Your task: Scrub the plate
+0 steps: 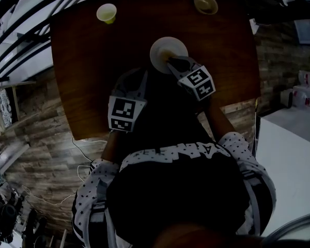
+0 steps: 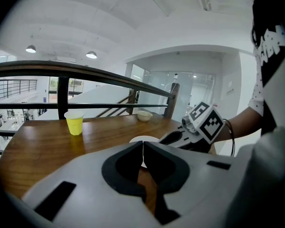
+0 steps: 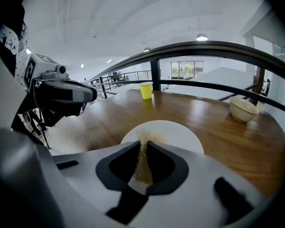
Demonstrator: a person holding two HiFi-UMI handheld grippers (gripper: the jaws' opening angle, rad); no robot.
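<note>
Far left on the table you have a yellow cup, standing upright, well apart from everything else

Your left gripper sits just near-left of the plate, aimed toward the far side. Its jaws are pressed together with nothing between them; only bare wood shows past the tips

The plate lies flat and face up at the middle of the table, between the cup and the bowl but nearer to you than either. It is round, so it has no long axis to speak of

Your right gripper comes in from the near right and points far-left onto the plate. It is clenched on a tan pad, squeezed into a thin strip. The pad's long axis runs along the jaws, near to far, and its far end reaches past the tips and rests on the plate's face, about the middle

Far right stands a pale bowl, mouth up, well apart from the plate
</note>
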